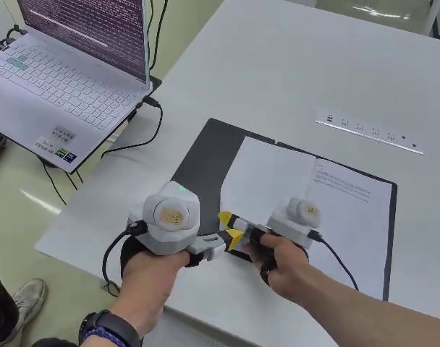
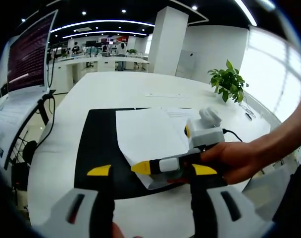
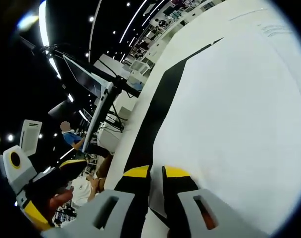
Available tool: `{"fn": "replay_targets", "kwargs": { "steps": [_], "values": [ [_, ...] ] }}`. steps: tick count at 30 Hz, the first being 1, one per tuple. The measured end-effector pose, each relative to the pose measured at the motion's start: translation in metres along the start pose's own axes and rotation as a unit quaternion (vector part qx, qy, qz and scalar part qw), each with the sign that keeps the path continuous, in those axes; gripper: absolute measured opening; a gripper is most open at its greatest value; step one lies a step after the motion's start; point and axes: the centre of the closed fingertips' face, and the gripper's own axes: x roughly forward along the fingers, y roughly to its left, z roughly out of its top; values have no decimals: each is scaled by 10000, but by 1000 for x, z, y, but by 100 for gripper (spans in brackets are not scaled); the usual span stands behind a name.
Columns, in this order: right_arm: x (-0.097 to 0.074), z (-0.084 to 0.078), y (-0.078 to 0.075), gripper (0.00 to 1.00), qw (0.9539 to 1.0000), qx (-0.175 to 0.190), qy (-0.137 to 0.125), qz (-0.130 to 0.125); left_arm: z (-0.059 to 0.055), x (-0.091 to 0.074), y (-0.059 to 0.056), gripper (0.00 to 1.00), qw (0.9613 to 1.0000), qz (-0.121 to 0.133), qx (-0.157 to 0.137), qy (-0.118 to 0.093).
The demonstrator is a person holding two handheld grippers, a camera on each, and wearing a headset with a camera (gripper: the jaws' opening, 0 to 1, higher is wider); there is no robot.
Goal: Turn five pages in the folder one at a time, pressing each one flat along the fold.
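Closest to me, my left gripper [image 2: 151, 171] hovers wide open, holding nothing. Just beyond it, my right gripper [image 3: 156, 172] is pinched narrow on the near edge of the white page [image 1: 267, 181], and that page curls up off the black folder [image 1: 205, 155]. The folder lies open at twelve o'clock on the table [image 1: 278, 72]. Farther out at ten o'clock there's a laptop [image 1: 61, 79].

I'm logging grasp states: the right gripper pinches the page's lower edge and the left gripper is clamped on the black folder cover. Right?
Not quite. The left gripper is open and holds nothing, as the left gripper view shows; the black folder cover lies clear of its jaws. The right gripper does pinch the page at its lower edge.
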Motion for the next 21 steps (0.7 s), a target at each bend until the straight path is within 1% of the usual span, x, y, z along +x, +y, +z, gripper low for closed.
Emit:
{"fn": "replay_targets", "kwargs": {
  "steps": [2, 4, 6, 8, 11, 13, 14, 15, 18, 21],
  "values": [
    [0, 0, 3, 10, 10000, -58, -9, 46, -1, 0, 0, 62, 10000, 4, 16, 17],
    [0, 0, 6, 14, 9999, -76, -19, 148, -1, 0, 0, 62, 10000, 7, 18, 25],
    [-1, 0, 9, 19, 9996, -7, -36, 262, -3, 0, 0, 62, 10000, 8, 28, 50],
    [-2, 1, 10, 22, 9995, 11, -56, 307, -6, 1, 0, 62, 10000, 6, 49, 76],
    [-9, 3, 14, 29, 9990, -28, -102, 440, -7, 1, 0, 61, 9999, 5, 76, 107],
    [-15, 6, 16, 30, 9985, -56, -150, 515, -7, 0, 2, 60, 9999, 66, 60, 111],
    [-21, 9, 18, 30, 9985, -70, -169, 508, -7, 0, 4, 60, 9999, 99, 69, 103],
    [-24, 11, 18, 30, 9986, -95, -206, 476, -6, 0, 6, 60, 9998, 117, 85, 96],
    [-35, 20, 13, 31, 9984, -148, -370, 403, -5, 1, 12, 58, 9998, 173, 39, 69],
    [-51, 34, 9, 30, 9974, -302, -585, 289, -5, 2, 14, 53, 9998, 195, 54, 70]
  ]
}}
